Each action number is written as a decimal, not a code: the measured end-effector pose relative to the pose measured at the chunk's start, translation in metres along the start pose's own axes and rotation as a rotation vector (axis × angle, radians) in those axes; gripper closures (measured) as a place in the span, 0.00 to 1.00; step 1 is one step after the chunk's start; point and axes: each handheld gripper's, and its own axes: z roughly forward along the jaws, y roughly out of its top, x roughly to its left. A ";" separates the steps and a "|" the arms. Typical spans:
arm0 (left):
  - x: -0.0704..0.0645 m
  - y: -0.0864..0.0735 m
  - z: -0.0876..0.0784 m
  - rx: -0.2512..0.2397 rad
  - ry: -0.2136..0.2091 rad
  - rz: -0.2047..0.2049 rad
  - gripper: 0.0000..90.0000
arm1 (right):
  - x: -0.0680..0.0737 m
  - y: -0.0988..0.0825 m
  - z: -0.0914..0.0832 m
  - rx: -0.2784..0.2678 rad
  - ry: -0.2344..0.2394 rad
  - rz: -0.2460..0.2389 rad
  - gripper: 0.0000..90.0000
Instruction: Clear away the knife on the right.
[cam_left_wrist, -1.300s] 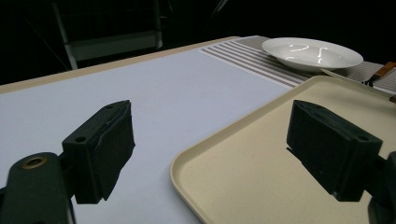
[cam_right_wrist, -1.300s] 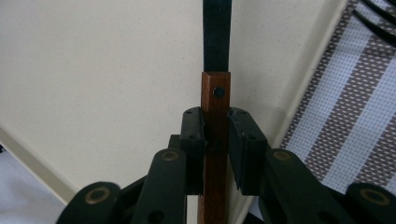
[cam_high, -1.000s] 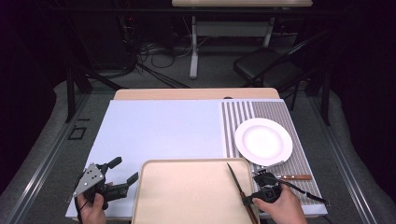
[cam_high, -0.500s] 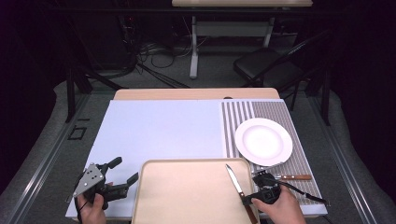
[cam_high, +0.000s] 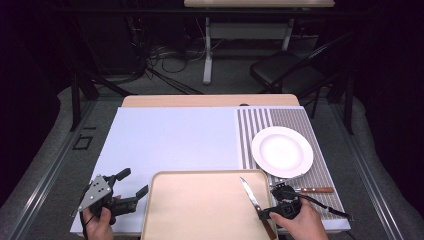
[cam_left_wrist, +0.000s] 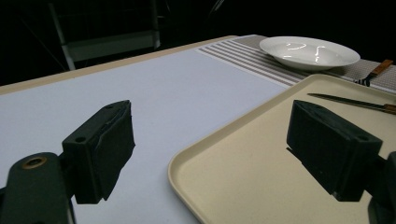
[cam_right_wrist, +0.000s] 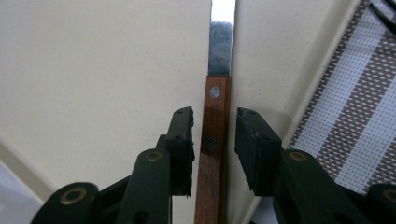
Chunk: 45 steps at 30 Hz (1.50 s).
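Note:
A knife with a wooden handle (cam_high: 252, 197) lies on the right side of the beige tray (cam_high: 200, 210), blade pointing away from me. My right gripper (cam_high: 266, 215) straddles the knife's handle (cam_right_wrist: 215, 121). Its jaws have just been opening, and a gap shows on each side of the handle, so the pads do not press on it. My left gripper (cam_high: 132, 183) is open and empty just left of the tray's near left corner. In the left gripper view its jaws (cam_left_wrist: 210, 144) frame the tray's rim (cam_left_wrist: 224, 140), with the knife (cam_left_wrist: 350, 102) farther off.
A white plate (cam_high: 282, 151) sits on a striped placemat (cam_high: 295, 120) at the right. A second wooden-handled utensil (cam_high: 310, 190) lies on the placemat by the tray's right rim. A pale blue mat (cam_high: 170, 140) covers the left and middle of the table.
The right gripper's jaws have come off the knife's handle, and the knife now rests on the tray. Both hands have stayed where they were.

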 end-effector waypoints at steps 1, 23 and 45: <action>0.000 0.000 0.000 0.001 0.000 0.000 0.17 | 0.000 0.000 -0.002 -0.004 0.005 -0.008 0.74; 0.001 0.000 0.000 0.006 -0.002 0.001 0.17 | 0.003 0.009 0.009 -0.090 0.073 -0.070 1.00; 0.001 -0.001 0.000 0.008 -0.002 -0.001 0.17 | 0.002 0.013 0.017 -0.092 0.064 -0.068 1.00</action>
